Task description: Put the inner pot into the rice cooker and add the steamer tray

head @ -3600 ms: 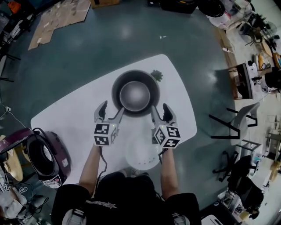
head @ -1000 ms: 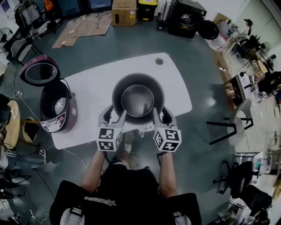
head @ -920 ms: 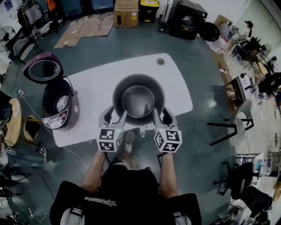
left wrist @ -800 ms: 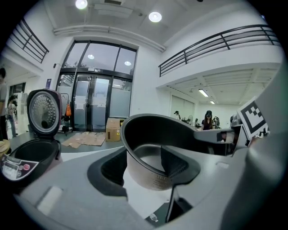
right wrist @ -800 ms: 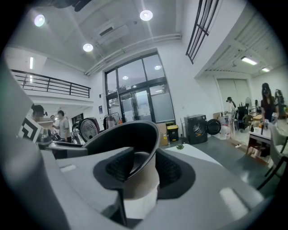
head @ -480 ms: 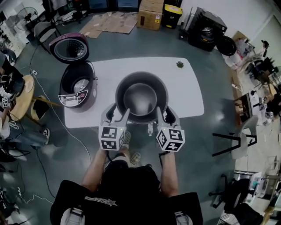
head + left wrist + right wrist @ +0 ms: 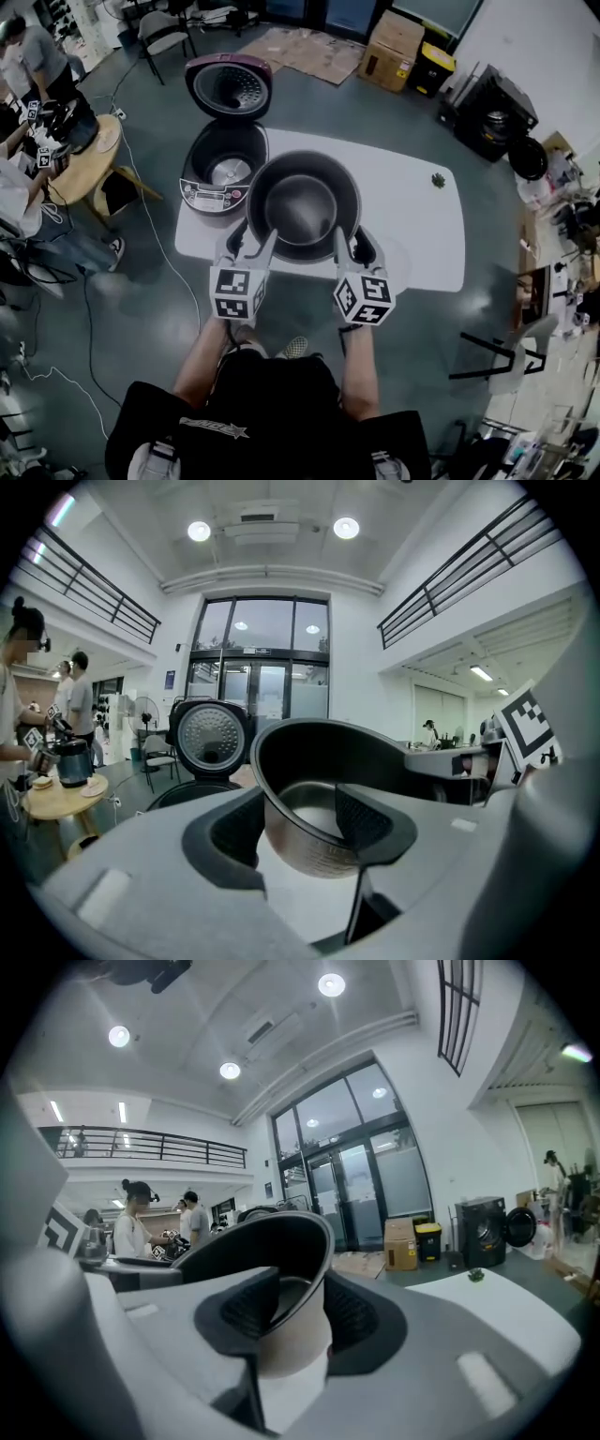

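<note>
Both grippers carry the dark metal inner pot (image 7: 302,208) above the white table (image 7: 412,216). My left gripper (image 7: 246,240) is shut on the near left part of the pot's rim, and my right gripper (image 7: 347,242) is shut on the near right part. In the left gripper view the pot's wall (image 7: 309,761) sits between the pads of the left gripper (image 7: 298,827). The right gripper view shows the rim (image 7: 272,1241) pinched the same way by the right gripper (image 7: 298,1321). The purple rice cooker (image 7: 223,167) stands just left of and beyond the pot, lid (image 7: 230,89) up and cavity open. I cannot make out the steamer tray.
A small green plant (image 7: 438,179) sits on the table's far right. Left of the cooker stand a round wooden table (image 7: 89,150) and several people (image 7: 37,56). A cable (image 7: 150,253) trails over the floor. Cardboard boxes (image 7: 394,47) lie further off.
The pot and both grippers have travelled along the table to the cooker. The cooker, earlier far off at the left, is now right beside the pot. Both grips are unchanged.
</note>
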`<action>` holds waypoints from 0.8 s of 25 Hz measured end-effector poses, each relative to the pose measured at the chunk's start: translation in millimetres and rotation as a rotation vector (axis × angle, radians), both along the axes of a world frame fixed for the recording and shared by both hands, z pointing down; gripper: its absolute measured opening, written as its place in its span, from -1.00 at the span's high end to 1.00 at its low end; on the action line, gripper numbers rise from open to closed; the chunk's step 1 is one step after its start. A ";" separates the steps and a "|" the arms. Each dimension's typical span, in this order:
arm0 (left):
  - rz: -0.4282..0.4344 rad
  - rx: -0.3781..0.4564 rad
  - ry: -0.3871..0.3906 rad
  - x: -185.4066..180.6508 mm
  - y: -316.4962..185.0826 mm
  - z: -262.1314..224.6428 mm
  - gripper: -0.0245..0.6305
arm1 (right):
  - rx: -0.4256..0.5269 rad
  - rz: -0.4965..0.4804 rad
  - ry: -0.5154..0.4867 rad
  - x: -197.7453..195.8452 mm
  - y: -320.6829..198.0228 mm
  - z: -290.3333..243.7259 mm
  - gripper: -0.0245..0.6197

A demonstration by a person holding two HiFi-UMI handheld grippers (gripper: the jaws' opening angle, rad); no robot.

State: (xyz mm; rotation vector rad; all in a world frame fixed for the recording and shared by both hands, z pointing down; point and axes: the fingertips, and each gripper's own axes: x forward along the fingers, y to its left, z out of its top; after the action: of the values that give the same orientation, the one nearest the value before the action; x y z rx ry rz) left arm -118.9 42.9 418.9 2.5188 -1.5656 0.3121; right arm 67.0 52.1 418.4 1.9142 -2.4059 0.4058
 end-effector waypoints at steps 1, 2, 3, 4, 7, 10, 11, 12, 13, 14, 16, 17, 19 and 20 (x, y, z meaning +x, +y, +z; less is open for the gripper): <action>-0.014 0.001 0.001 -12.1 -6.1 -0.3 0.17 | 0.003 -0.012 -0.001 -11.9 -8.5 -0.9 0.48; -0.026 0.002 0.003 -24.2 -12.5 -0.6 0.17 | 0.006 -0.024 -0.003 -23.8 -17.0 -1.8 0.48; -0.038 0.002 0.004 -35.8 -19.3 -1.3 0.17 | 0.009 -0.034 -0.004 -35.1 -25.7 -3.0 0.48; -0.048 0.004 0.005 -46.5 -26.4 -2.6 0.17 | 0.012 -0.043 -0.006 -45.6 -34.5 -4.7 0.48; -0.073 0.013 0.008 -74.8 -51.5 -8.4 0.18 | 0.021 -0.065 -0.006 -73.9 -63.6 -10.5 0.48; -0.094 0.012 0.009 -104.0 -79.7 -10.7 0.18 | 0.019 -0.084 -0.001 -103.1 -94.8 -13.3 0.48; -0.100 0.009 0.006 -113.8 -88.1 -9.6 0.18 | 0.017 -0.090 -0.002 -112.6 -104.0 -12.9 0.48; -0.107 0.007 0.002 -123.1 -96.0 -8.0 0.18 | 0.016 -0.096 -0.002 -121.4 -112.7 -11.9 0.48; -0.113 0.006 -0.001 -131.7 -103.8 -6.6 0.18 | 0.014 -0.101 -0.002 -129.6 -121.4 -10.9 0.48; -0.119 0.005 -0.004 -139.6 -111.8 -5.9 0.18 | 0.013 -0.106 -0.003 -137.4 -130.3 -10.1 0.48; -0.129 0.006 -0.007 -154.5 -128.5 -7.0 0.18 | 0.011 -0.114 -0.007 -152.2 -148.7 -10.3 0.48; -0.133 0.006 -0.008 -161.4 -137.1 -8.1 0.18 | 0.011 -0.119 -0.009 -159.1 -158.0 -10.9 0.48; -0.140 0.006 -0.010 -174.3 -153.2 -9.5 0.18 | 0.010 -0.127 -0.014 -172.0 -175.4 -11.5 0.48; -0.143 0.005 -0.008 -180.3 -160.1 -8.9 0.18 | 0.009 -0.130 -0.016 -178.2 -183.0 -10.9 0.48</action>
State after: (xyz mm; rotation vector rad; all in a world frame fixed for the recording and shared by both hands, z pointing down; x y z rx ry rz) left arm -299.3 -117.2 410.0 2.3949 -1.7403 0.3000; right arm -111.2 -130.9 407.5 1.7519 -2.5276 0.4061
